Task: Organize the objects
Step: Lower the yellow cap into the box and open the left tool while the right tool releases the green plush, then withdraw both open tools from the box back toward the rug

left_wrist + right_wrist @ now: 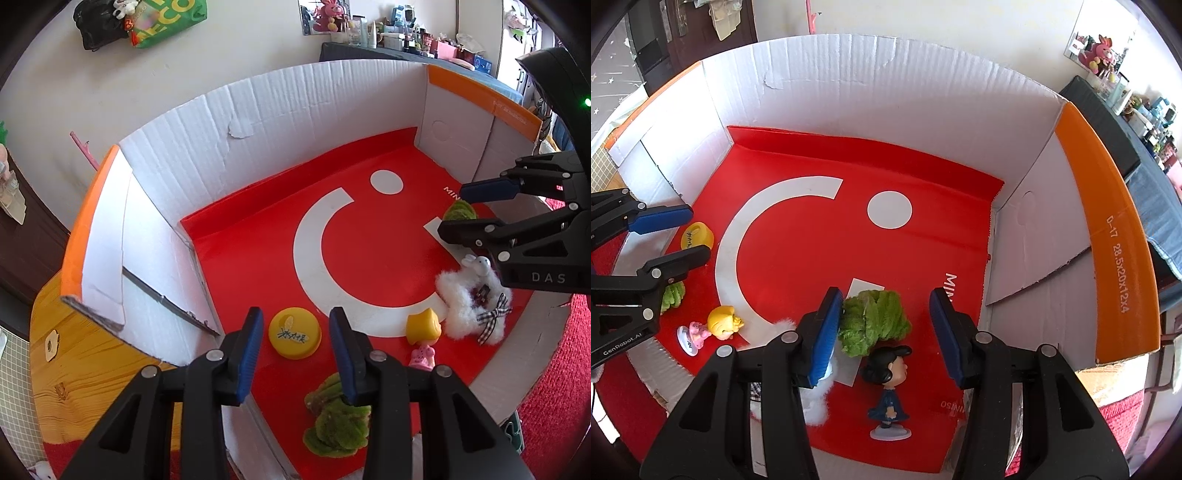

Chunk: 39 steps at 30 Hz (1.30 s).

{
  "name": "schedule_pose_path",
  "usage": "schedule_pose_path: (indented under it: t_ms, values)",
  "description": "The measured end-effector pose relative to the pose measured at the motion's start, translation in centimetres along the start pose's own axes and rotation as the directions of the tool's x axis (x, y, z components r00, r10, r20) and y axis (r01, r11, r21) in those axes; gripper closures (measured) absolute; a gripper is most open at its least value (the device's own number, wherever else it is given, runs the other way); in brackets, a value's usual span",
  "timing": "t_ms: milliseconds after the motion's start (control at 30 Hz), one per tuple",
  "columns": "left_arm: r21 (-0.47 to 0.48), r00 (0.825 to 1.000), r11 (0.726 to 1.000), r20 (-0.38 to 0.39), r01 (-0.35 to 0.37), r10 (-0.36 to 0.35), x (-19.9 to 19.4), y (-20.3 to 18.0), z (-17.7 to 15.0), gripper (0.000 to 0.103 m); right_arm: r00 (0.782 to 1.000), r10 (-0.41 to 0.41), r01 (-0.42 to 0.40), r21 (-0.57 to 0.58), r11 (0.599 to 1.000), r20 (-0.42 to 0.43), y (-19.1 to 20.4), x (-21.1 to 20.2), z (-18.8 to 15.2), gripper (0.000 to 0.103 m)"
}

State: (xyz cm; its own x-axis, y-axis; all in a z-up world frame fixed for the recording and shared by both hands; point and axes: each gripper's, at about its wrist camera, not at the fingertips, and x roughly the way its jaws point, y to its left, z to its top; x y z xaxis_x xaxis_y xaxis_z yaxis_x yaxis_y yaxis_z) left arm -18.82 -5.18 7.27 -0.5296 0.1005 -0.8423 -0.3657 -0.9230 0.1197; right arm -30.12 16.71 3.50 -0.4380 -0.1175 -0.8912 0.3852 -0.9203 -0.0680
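Note:
A white cardboard box [221, 122] with a red floor holds small toys. My left gripper [296, 318] hangs open over a yellow round tin [294, 332], with nothing between its pads. A green fuzzy piece [338, 417] lies below its right finger. Nearby lie a yellow-haired figurine [423, 338] and a white fluffy toy [472, 306]. My right gripper [886, 297] stands open above a second green fuzzy piece [875, 321]; its right pad is well clear of it. A dark-haired figurine in a blue dress [888, 387] lies just in front. The box wall [886, 74] rises behind.
The box's orange flaps [1108, 236] stick out at both ends. A wooden surface [74, 369] lies left of the box and a red carpet [554, 387] right of it. A cluttered shelf [406, 37] stands along the far wall.

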Motion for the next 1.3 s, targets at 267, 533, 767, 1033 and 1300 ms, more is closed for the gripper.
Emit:
schedule_pose_path:
  t_ms: [267, 533, 767, 1033, 1300]
  values:
    - [-0.004, 1.0, 1.0, 0.011, 0.003, -0.003, 2.5, -1.6, 1.7, 0.058, 1.0, -0.015, 0.015, 0.014, 1.0, 0.002, 0.9, -0.5, -0.5, 0.053]
    - [-0.011, 1.0, 1.0, 0.022, 0.005, -0.004, 3.9, -2.5, 3.0, 0.058, 1.0, -0.006, 0.006, 0.018, 1.0, 0.021, 1.2, -1.3, -0.5, 0.053]
    - [-0.025, 0.999, 1.0, 0.049, 0.009, -0.008, 2.1, -2.7, 2.5, 0.057, 0.998, 0.005, -0.006, 0.015, 1.0, 0.066, 1.7, -3.5, -0.8, 0.053]
    - [-0.037, 0.995, 0.999, 0.102, 0.021, -0.017, -1.0, -3.4, 1.7, 0.053, 0.989, 0.016, -0.017, 0.005, 1.0, 0.148, 2.8, -7.5, -2.1, 0.047]
    - [-0.05, 0.984, 0.998, 0.173, 0.043, -0.033, -4.8, -4.4, 0.1, 0.045, 0.966, 0.022, -0.027, 0.017, 0.999, 0.256, 3.2, -12.2, -4.7, 0.039]
